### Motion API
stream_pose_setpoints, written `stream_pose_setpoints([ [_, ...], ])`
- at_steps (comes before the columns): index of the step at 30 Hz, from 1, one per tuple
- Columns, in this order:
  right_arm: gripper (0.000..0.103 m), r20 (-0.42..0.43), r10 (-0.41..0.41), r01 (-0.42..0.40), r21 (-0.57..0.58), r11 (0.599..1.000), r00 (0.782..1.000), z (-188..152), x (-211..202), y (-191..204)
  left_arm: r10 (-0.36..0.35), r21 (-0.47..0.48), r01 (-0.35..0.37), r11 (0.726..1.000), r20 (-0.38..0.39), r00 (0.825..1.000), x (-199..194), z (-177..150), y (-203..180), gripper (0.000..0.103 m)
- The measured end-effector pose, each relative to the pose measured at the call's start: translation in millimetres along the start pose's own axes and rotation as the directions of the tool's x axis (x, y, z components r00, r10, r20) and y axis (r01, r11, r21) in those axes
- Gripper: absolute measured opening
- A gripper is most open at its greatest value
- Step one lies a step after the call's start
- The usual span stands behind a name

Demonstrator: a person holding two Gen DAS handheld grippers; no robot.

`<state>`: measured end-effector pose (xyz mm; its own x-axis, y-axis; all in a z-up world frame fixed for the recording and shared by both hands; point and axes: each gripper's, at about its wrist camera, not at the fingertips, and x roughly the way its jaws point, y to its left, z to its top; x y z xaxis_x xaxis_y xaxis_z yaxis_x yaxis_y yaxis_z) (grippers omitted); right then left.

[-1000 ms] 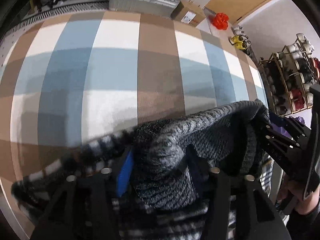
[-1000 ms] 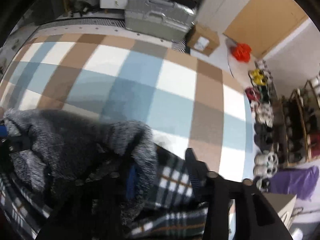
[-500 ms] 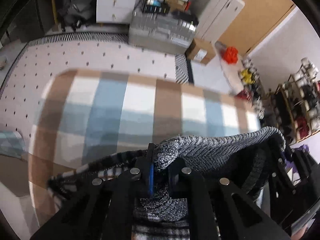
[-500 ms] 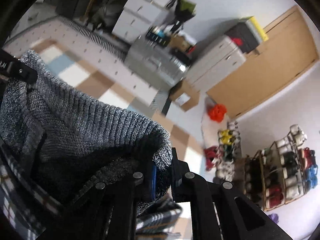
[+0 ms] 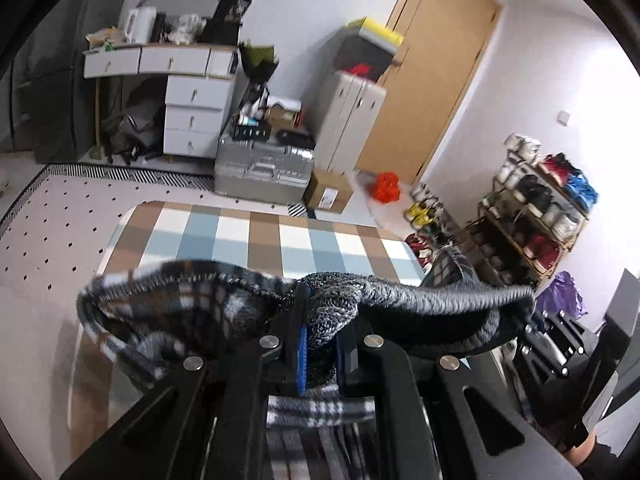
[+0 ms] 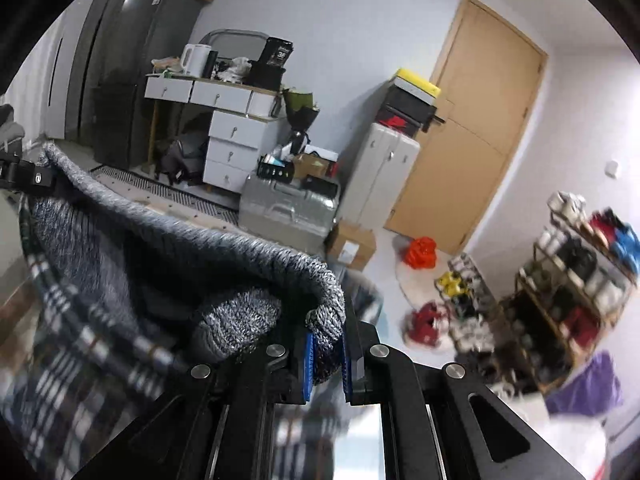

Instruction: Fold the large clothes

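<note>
We count two grippers (image 5: 320,344) (image 6: 326,354), one garment (image 5: 400,300), one checked table (image 5: 264,240), one silver case (image 5: 260,168), one cardboard box (image 5: 328,196), one door (image 5: 436,76), one shoe rack (image 5: 536,216).

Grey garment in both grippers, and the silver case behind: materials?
Grey garment: chunky marled knit, wool or acrylic by look, with visible ribbed stitches; plaid woven lining. Left gripper and right gripper pinch its hem. Silver case: ribbed brushed-metal shell, possibly aluminium.
</note>
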<state>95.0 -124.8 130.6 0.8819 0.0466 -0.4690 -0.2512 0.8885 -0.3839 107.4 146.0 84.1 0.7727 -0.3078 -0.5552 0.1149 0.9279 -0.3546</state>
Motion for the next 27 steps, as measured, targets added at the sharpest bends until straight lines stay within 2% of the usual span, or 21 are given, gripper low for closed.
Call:
stream_pose_setpoints([
  [2,0.01,-0.012,-0.021,0.021,-0.018,1.0,1.0,-31.9,-28.4,12.4,-0.008,0.021,0.007,1.0,0.022,1.0,-14.0,-31.4,0.0,0.006],
  [4,0.01,-0.091,-0.009,0.004,-0.058,0.998,0.996,-55.0,-36.7,25.8,-0.019,-0.002,0.019,1.0,0.011,1.0,-19.5,-55.0,4.1,0.006],
  [5,0.01,-0.132,0.007,-0.014,-0.052,0.999,0.991,-65.6,-37.2,30.1,-0.028,-0.028,0.027,0.999,-0.021,0.999,-17.7,-65.6,8.8,0.006],
  [6,0.01,-0.188,0.021,-0.033,-0.061,0.998,0.982,-74.1,-33.5,35.3,-0.03,-0.052,0.028,0.998,-0.045,0.999,-16.0,-72.7,13.1,0.006],
  [8,0.01,-0.279,0.111,-0.108,0.027,0.994,0.954,-95.6,-28.5,37.5,-0.033,-0.11,0.021,0.994,-0.11,0.993,-7.2,-88.9,23.9,0.006],
  [10,0.01,-0.378,0.192,-0.168,0.097,0.981,0.905,-111.1,-16.0,38.1,-0.038,-0.151,0.011,0.988,-0.175,0.984,4.6,-101.5,36.4,0.006],
  [11,0.01,-0.426,0.259,-0.211,0.156,0.965,0.867,-119.5,-6.7,38.0,-0.046,-0.179,0.009,0.984,-0.2,0.979,10.9,-106.6,44.3,0.006],
  [12,0.01,-0.444,0.311,-0.241,0.209,0.948,0.84,-125.5,-1.1,36.4,-0.049,-0.213,0.003,0.977,-0.212,0.976,13.6,-110.3,51.8,0.006],
  [14,0.011,-0.503,0.394,-0.267,0.306,0.914,0.769,-132.9,14.2,26.8,-0.067,-0.248,0.007,0.969,-0.237,0.969,11.4,-115.7,53.9,0.009],
  [18,0.018,-0.483,0.541,-0.313,0.475,0.823,0.689,-129.8,18.8,-1.8,-0.1,-0.225,0.022,0.974,-0.339,0.936,13.0,-113.4,48.8,0.015],
  [19,0.025,-0.472,0.561,-0.316,0.501,0.806,0.681,-127.2,19.9,-8.9,-0.096,-0.217,0.022,0.976,-0.339,0.936,9.6,-114.6,45.5,0.018],
  [20,0.033,-0.461,0.573,-0.314,0.523,0.792,0.677,-124.9,18.7,-18.4,-0.091,-0.202,0.023,0.979,-0.336,0.937,4.6,-110.8,45.3,0.027],
  [21,0.06,-0.45,0.574,-0.311,0.533,0.787,0.684,-121.8,16.4,-28.1,-0.097,-0.193,0.032,0.981,-0.336,0.937,0.6,-108.4,44.8,0.032],
  [22,0.081,-0.437,0.571,-0.309,0.534,0.787,0.695,-121.2,10.0,-33.5,-0.115,-0.188,0.053,0.981,-0.339,0.934,-7.0,-108.0,43.7,0.045],
  [23,0.085,-0.408,0.563,-0.309,0.538,0.784,0.719,-116.2,4.9,-46.1,-0.118,-0.179,0.059,0.982,-0.344,0.931,-12.7,-107.4,43.8,0.055],
  [25,0.085,-0.37,0.564,-0.304,0.565,0.767,0.738,-115.0,-7.8,-65.9,-0.099,-0.158,0.048,0.986,-0.329,0.939,-26.4,-102.8,47.0,0.056],
  [27,0.09,-0.316,0.605,-0.32,0.624,0.713,0.731,-129.4,-28.2,-84.7,-0.108,-0.141,0.063,0.988,-0.341,0.934,-32.1,-95.7,48.1,0.056],
])
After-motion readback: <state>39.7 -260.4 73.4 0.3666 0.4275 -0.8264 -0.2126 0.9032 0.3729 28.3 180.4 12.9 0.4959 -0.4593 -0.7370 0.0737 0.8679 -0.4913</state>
